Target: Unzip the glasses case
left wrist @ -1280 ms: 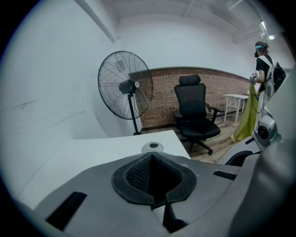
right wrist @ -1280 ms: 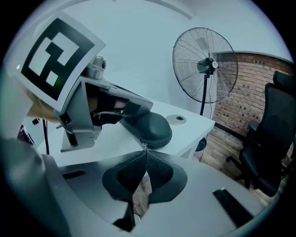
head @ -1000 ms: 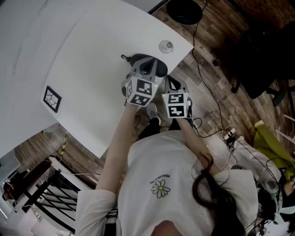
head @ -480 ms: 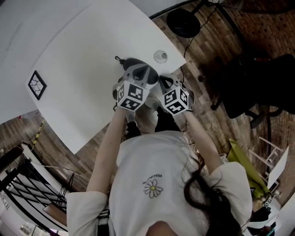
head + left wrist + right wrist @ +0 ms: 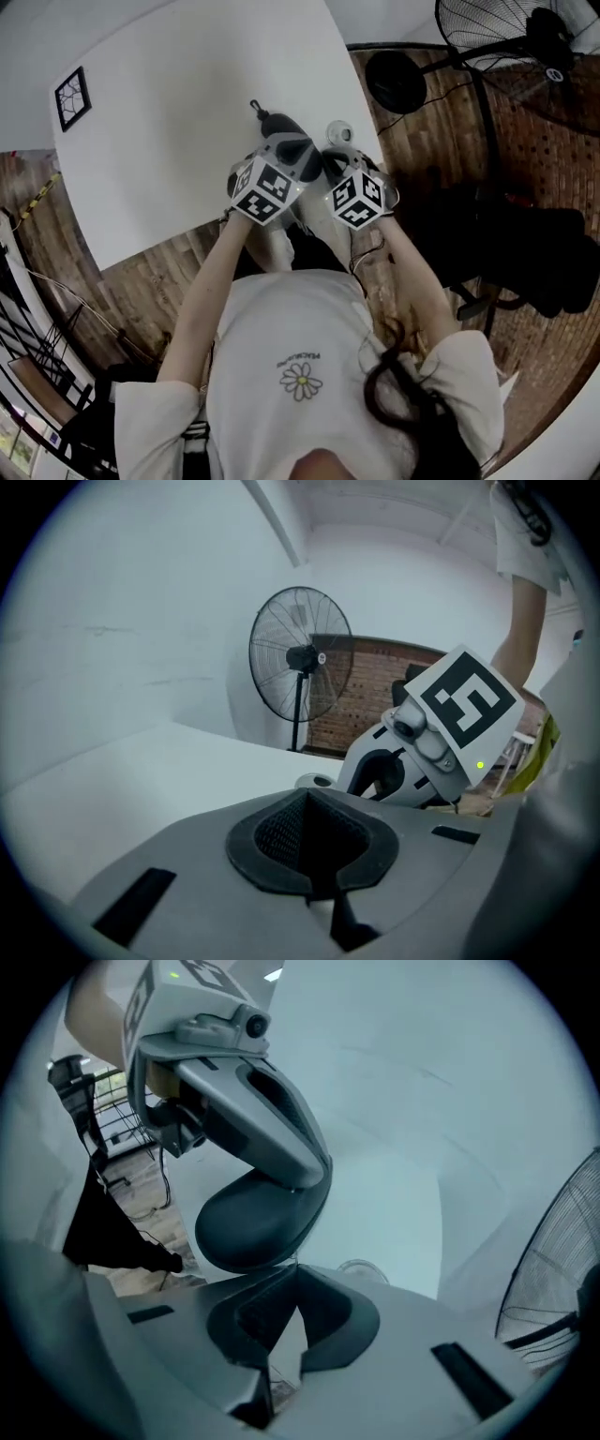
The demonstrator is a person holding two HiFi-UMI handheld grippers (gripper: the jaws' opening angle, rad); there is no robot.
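Right gripper view gives us the grip: the right claw [image 5: 292, 1274] is closed, its tips right against the near edge of the glasses case [image 5: 248, 1227], though we cannot make out a zip pull between them. The left claw [image 5: 304, 1178] is closed too, its tips down on top of the case, which lies on the white surface [image 5: 187, 112] near its edge. Over the last second the right claw has crept forward along the case's side toward the small round cap [image 5: 337, 131], while the left one has kept its place. We judge the zip is being drawn along while the case is pinned. No open seam shows yet.
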